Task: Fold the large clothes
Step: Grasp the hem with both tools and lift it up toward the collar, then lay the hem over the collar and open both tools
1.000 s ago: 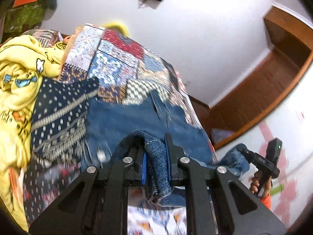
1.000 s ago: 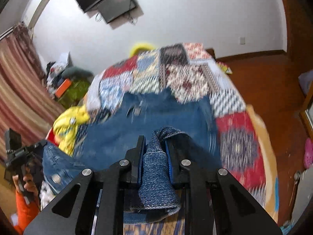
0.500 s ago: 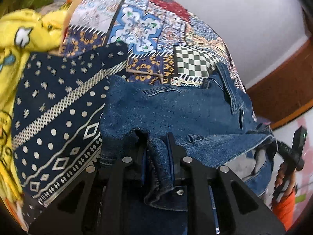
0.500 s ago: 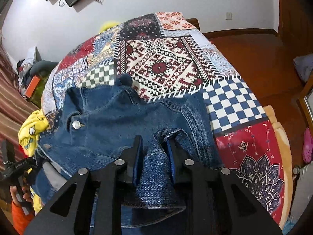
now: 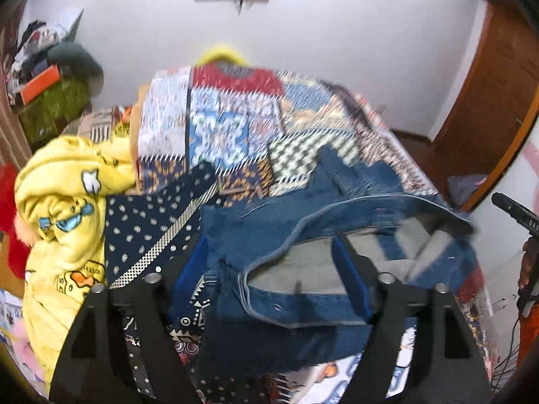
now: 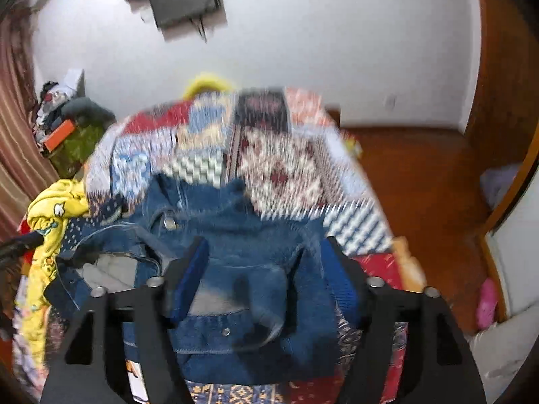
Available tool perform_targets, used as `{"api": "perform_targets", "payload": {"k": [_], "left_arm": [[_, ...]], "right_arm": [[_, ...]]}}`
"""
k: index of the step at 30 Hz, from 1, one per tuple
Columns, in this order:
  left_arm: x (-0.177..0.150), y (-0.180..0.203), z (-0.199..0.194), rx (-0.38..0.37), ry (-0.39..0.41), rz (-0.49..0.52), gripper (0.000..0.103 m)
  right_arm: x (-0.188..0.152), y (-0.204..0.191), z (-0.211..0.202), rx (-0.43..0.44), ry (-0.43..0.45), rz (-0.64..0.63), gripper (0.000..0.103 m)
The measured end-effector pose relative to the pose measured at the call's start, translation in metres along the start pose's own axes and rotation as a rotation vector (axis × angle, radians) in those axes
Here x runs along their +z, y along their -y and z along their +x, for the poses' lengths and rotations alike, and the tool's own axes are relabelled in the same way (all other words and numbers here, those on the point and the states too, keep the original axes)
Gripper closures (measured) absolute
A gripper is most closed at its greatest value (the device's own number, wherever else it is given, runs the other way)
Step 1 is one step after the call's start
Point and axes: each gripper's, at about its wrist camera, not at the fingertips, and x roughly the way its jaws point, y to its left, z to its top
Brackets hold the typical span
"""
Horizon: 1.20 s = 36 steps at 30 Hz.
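A blue denim jacket [image 5: 286, 235] with grey lining lies folded over on the patchwork bedspread [image 5: 232, 124]; it also shows in the right wrist view [image 6: 242, 235]. My left gripper [image 5: 269, 269] is open, its blue-padded fingers spread wide over the jacket's near edge. My right gripper [image 6: 266, 269] is open too, fingers spread above the jacket's folded part. Neither holds cloth. Both views are blurred by motion.
A navy dotted garment [image 5: 151, 232] and a yellow cartoon blanket [image 5: 64, 202] lie left of the jacket. The bed's right edge drops to a wooden floor [image 6: 421, 175]. A cluttered stand [image 5: 50, 87] is at the far left, a wooden door [image 5: 488, 101] right.
Both grippers have opened and let go of the denim they were clamped on. The jacket has dropped onto the bed, and both grippers have pulled back and tilted up.
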Motion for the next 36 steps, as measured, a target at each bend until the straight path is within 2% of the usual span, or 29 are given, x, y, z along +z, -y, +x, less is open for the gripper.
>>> {"api": "perform_targets", "payload": {"k": [4,10,14,17,21,24,25,26,28,31,33,36], "left_arm": [[-0.011,0.02,-0.009,-0.05,-0.017,0.045,0.019],[-0.066,0.057,0.022,-0.059,-0.157,0.163,0.018],[-0.099,0.071,0.053,-0.025,-0.231,0.221,0.018],[-0.103,0.073,0.074,0.005,-0.229,0.228,0.018],[-0.079,0.065,0.094,0.001,-0.195,0.208,0.016],[-0.048,0.054,0.119,0.0,-0.194,0.176,0.016],[-0.04,0.05,0.126,0.024,-0.19,0.174,0.016],[-0.025,0.045,0.137,0.101,-0.175,0.177,0.016],[-0.002,0.035,0.151,0.194,-0.156,0.174,0.016],[0.029,0.013,0.156,0.291,-0.119,0.118,0.016],[0.042,0.007,0.146,0.306,-0.08,0.11,0.016],[0.044,0.009,0.119,0.277,-0.02,0.136,0.016]], "right_arm": [[-0.013,-0.006,-0.018,0.049,-0.003,-0.025,0.032],[-0.057,-0.022,0.0,0.093,-0.111,-0.067,0.032],[-0.089,-0.036,0.028,0.118,-0.206,-0.093,0.032],[-0.101,-0.046,0.052,0.114,-0.261,-0.119,0.032],[-0.093,-0.059,0.078,0.065,-0.253,-0.183,0.032],[-0.067,-0.062,0.102,0.057,-0.248,-0.202,0.032],[-0.058,-0.061,0.109,0.062,-0.245,-0.194,0.032],[-0.043,-0.058,0.121,0.07,-0.246,-0.172,0.032],[-0.023,-0.05,0.133,0.071,-0.236,-0.122,0.032],[0.01,-0.034,0.137,-0.044,-0.131,-0.046,0.032],[0.029,-0.023,0.129,-0.079,-0.067,0.005,0.032],[0.041,-0.017,0.11,-0.04,-0.022,0.049,0.032]]}}
